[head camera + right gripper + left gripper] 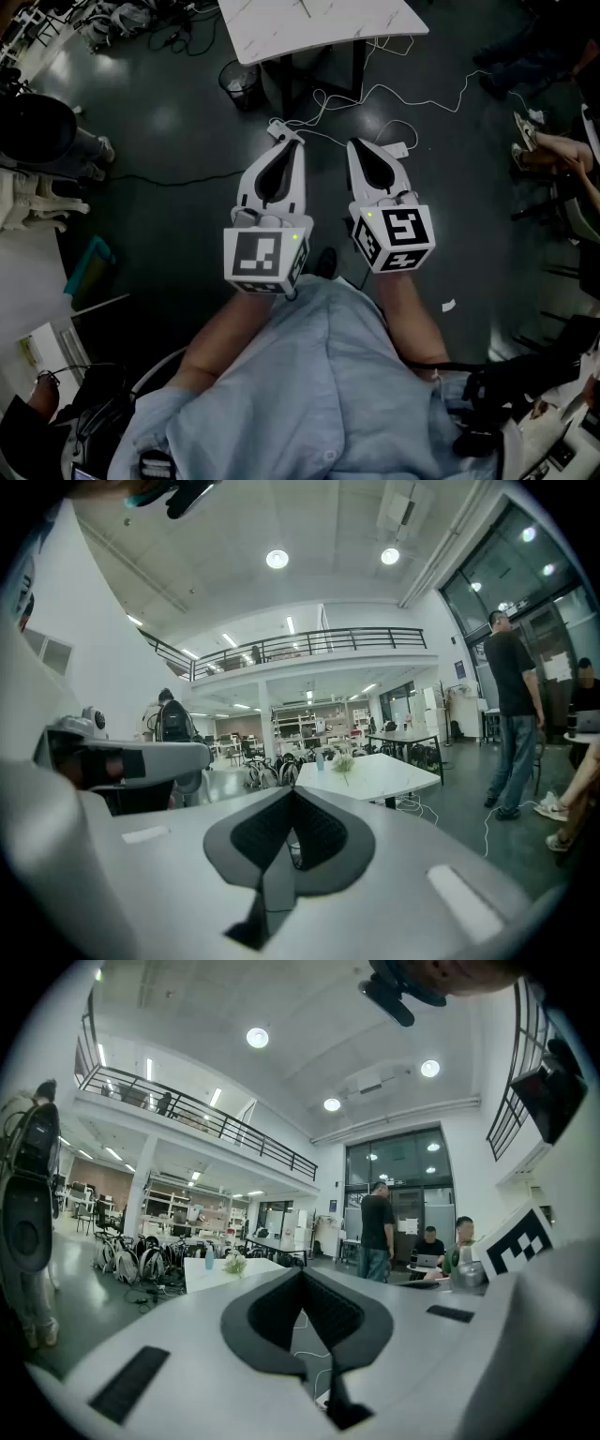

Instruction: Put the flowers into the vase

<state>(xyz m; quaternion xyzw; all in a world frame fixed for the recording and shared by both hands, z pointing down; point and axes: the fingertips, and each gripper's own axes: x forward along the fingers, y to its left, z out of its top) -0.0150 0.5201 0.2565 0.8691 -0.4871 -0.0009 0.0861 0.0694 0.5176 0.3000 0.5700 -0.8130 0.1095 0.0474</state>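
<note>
A white table [319,28] stands far ahead of me, at the top of the head view. In the right gripper view a small bunch of pale flowers [344,762] lies on that table [375,778] beside a blue vase [320,758]. The left gripper view shows the same flowers [234,1263] and vase [208,1260], tiny and distant. My left gripper [284,136] and right gripper [354,142] are held side by side over the dark floor, well short of the table. Both are shut with nothing between the jaws.
A mesh wastebasket [244,84] stands by the table legs, with white cables [375,98] and a power strip [396,148] on the floor ahead. A person [378,1232] stands at the right; others sit behind. Someone's legs [553,145] stretch in from the right edge.
</note>
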